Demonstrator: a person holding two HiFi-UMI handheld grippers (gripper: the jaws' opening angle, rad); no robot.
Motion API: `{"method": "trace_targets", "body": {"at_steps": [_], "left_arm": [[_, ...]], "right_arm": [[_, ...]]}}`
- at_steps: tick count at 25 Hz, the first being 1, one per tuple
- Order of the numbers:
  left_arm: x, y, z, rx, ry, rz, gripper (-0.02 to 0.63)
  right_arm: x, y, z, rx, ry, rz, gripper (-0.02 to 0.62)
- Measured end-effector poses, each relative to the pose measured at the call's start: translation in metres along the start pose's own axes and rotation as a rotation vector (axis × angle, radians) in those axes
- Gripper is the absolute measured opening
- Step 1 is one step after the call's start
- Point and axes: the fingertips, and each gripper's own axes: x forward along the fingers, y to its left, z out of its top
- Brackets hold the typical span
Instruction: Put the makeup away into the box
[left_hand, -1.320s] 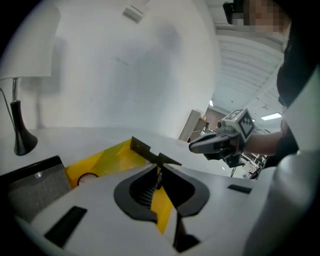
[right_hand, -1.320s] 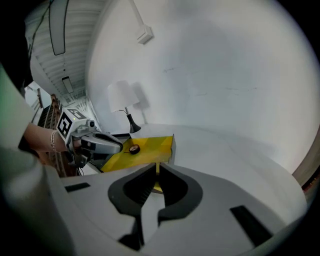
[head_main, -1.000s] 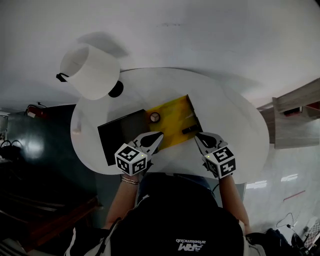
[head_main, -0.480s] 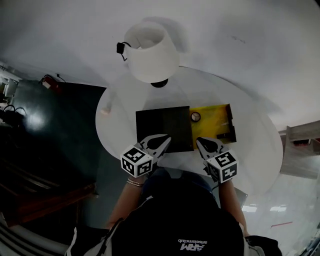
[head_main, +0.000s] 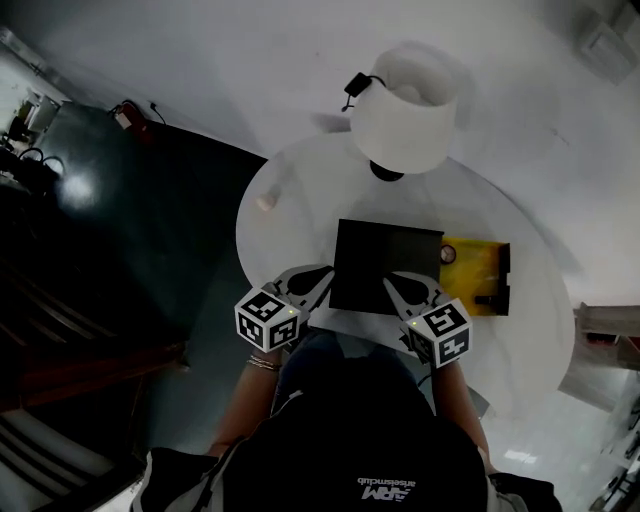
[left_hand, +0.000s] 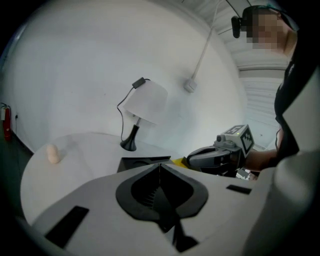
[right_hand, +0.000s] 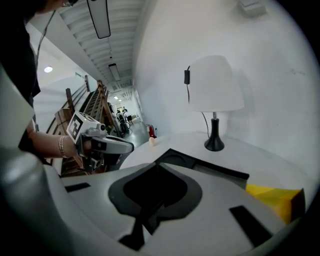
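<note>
A flat black box (head_main: 385, 265) lies in the middle of the round white table (head_main: 300, 190). To its right sits a yellow tray (head_main: 475, 272) holding a small round item (head_main: 447, 255) and a black item (head_main: 490, 298). My left gripper (head_main: 322, 275) is shut and empty at the box's near left corner. At the near right corner my right gripper (head_main: 392, 284) is also shut, with nothing in it. The left gripper view looks over the shut jaws to the box (left_hand: 145, 162) and the right gripper (left_hand: 220, 155). The right gripper view shows the box (right_hand: 210, 168) and a tray corner (right_hand: 275, 200).
A white lamp (head_main: 405, 120) on a black foot stands behind the box. A small beige object (head_main: 265, 201) rests near the table's far left edge. Dark floor and a staircase lie to the left; a red extinguisher (head_main: 128, 112) stands by the wall.
Both grippers have moved left along the table, from in front of the yellow tray to the black box's near corners. The head view has swung, so the lamp now sits further right.
</note>
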Motion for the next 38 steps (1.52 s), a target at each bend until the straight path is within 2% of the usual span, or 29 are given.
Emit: {"method": "trace_targets", "body": {"at_steps": [8, 16, 22, 29, 38], "left_arm": [[-0.058, 0.074, 0.002, -0.058, -0.042, 0.144, 0.021], [-0.096, 0.139, 0.021, -0.096, -0.073, 0.255, 0.021], [-0.106, 0.185, 0.031, -0.087, -0.053, 0.259, 0.021], [-0.111, 0.236, 0.026, -0.105, -0.01, 0.253, 0.021], [-0.099, 0.273, 0.01, -0.174, 0.0, 0.226, 0.021]], "right_arm": [[0.07, 0.037, 0.046, -0.096, 0.008, 0.122, 0.031], [0.124, 0.059, 0.09, -0.159, 0.02, 0.181, 0.031], [0.173, 0.071, 0.107, -0.152, 0.038, 0.196, 0.031], [0.221, 0.086, 0.123, -0.213, 0.08, 0.197, 0.031], [0.276, 0.079, 0.113, -0.23, 0.172, 0.185, 0.032]]}}
